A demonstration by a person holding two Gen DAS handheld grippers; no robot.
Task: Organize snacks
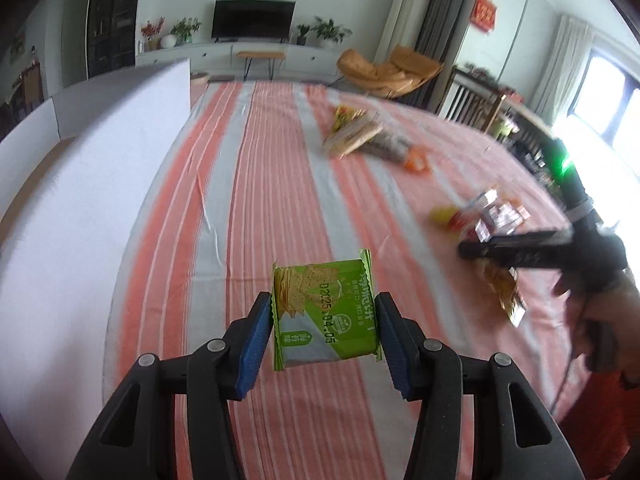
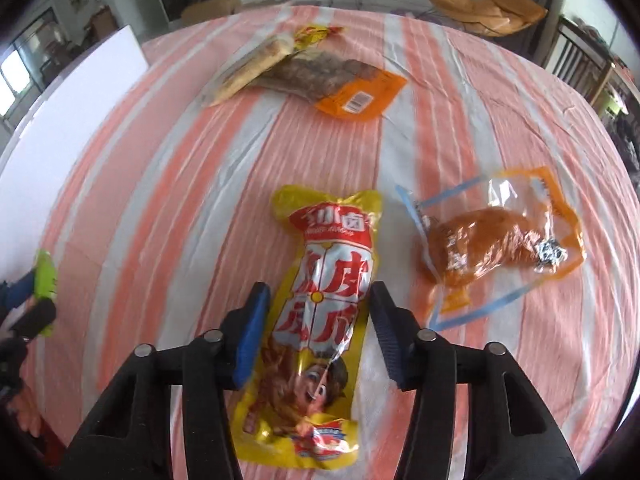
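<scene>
A: Holding what, each side?

B: Left gripper (image 1: 324, 322) is clamped on a green cracker packet (image 1: 325, 312), lifted over the striped tablecloth (image 1: 256, 184). Right gripper (image 2: 316, 330) sits apart astride a yellow chicken-feet pouch (image 2: 316, 320) lying flat, seemingly ungripped.

A: Much sorted?

B: Seemingly little. An orange clear bag (image 2: 496, 240) and a far pile of snacks (image 2: 304, 72) lie scattered.

Orange-and-white striped cloth (image 1: 280, 168) covered worktop; white flat board (image 1: 100, 152) stood at its left; black television (image 1: 254, 18), tan lounge chair (image 1: 384, 70) behind.
</scene>
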